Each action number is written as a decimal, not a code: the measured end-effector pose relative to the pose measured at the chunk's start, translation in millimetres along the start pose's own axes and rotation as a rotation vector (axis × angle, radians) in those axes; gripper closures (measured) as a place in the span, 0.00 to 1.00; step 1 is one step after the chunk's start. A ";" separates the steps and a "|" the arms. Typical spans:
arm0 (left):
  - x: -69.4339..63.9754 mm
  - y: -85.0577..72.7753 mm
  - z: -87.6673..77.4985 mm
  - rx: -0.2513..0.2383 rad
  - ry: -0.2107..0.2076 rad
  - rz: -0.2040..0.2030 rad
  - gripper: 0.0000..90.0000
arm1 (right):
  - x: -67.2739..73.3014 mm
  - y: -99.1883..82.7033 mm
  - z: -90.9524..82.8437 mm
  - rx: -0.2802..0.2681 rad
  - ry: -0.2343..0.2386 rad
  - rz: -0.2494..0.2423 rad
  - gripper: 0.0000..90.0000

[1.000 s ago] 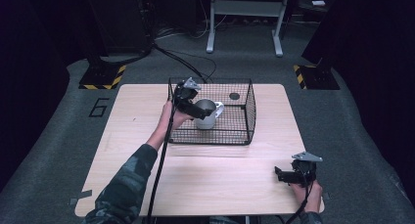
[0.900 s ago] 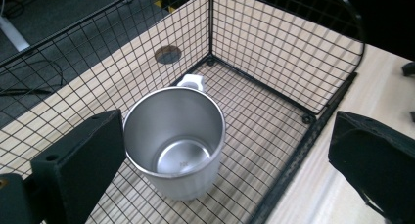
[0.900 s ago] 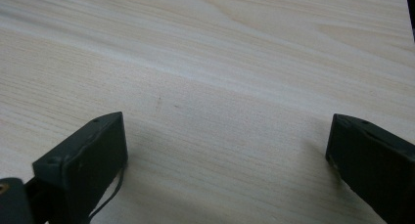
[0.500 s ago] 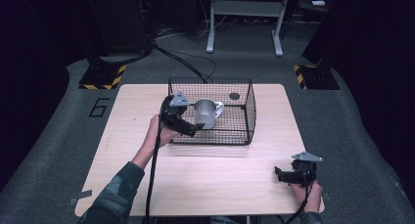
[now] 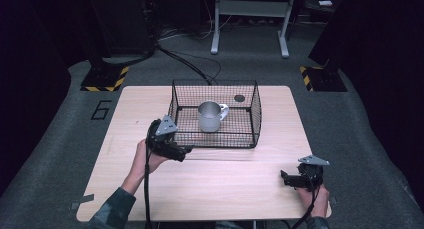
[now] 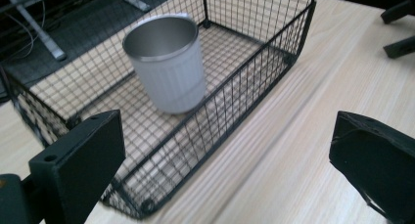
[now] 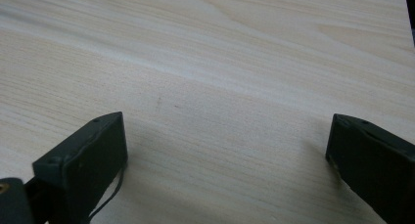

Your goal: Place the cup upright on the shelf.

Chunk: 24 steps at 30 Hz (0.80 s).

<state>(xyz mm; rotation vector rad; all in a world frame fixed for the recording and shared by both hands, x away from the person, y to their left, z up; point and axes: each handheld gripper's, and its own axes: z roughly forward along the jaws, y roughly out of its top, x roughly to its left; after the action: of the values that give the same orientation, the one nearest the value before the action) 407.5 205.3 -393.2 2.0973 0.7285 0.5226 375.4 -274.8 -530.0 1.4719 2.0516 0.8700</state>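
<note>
While the left hand-held gripper (image 5: 186, 150) is held just outside the near left corner of the basket (image 5: 255, 120), its jaws are spread wide and nothing is gripped between them. Through the left gripper view, the basket wire is seen ahead of those jaws, and bare bench (image 5: 220, 184) is seen under the right-hand jaw. Within the basket, the mug (image 5: 209, 116) is set upright on the mesh floor, near the middle, with its handle turned toward the far right side. Its open mouth and ribbed grey wall are shown in the left gripper view (image 6: 167, 67). Well apart from the basket, at the near right corner of the bench, the right hand-held gripper (image 5: 285, 178) is held low over the wood, its jaws likewise wide apart and empty.
</note>
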 end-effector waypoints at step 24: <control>18.9 -133.1 -16.6 0.126 0.179 -0.198 0.00 | 0.0 0.0 0.0 0.000 0.000 0.000 0.02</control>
<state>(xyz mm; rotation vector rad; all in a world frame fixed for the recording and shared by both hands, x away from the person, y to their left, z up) 370.4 291.7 -490.8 2.0819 1.0847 0.5720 375.5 -274.9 -530.0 1.4717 2.0518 0.8704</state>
